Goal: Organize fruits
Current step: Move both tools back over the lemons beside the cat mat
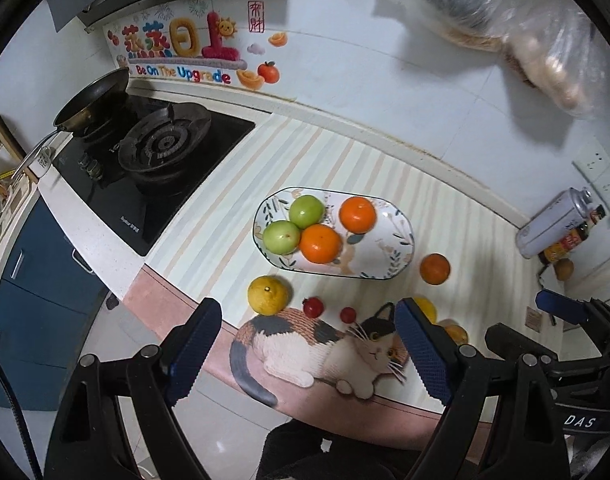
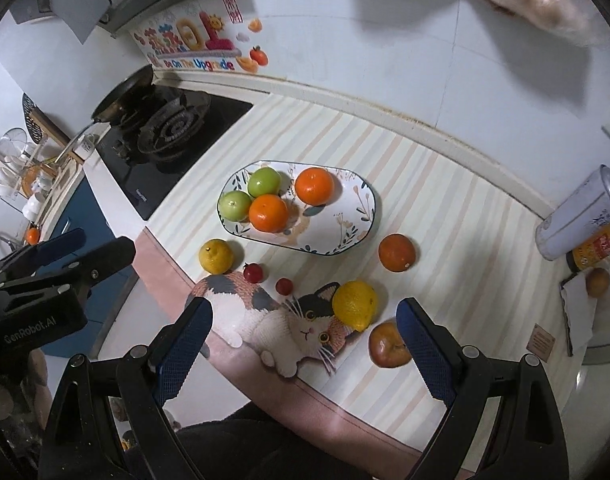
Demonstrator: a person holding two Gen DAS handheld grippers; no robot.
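Note:
An oval patterned plate (image 1: 389,256) (image 2: 345,224) on the striped mat holds two green fruits (image 1: 307,211) (image 2: 263,182) and two oranges (image 1: 320,243) (image 2: 268,213). Loose on the mat lie a yellow citrus (image 1: 268,295) (image 2: 215,256), two small red fruits (image 1: 313,307) (image 2: 253,273), an orange (image 1: 435,268) (image 2: 397,253), a lemon (image 2: 354,304) and a brownish-orange fruit (image 2: 387,345). My left gripper (image 1: 309,350) is open and empty above the mat's near edge. My right gripper (image 2: 305,346) is open and empty, its right finger beside the brownish-orange fruit.
A gas stove (image 1: 165,148) (image 2: 169,128) with a pan (image 1: 93,104) sits to the left. A spray can (image 1: 553,222) (image 2: 577,216) and a sauce bottle (image 2: 597,248) stand at the right by the wall. A plastic bag (image 1: 505,20) hangs above.

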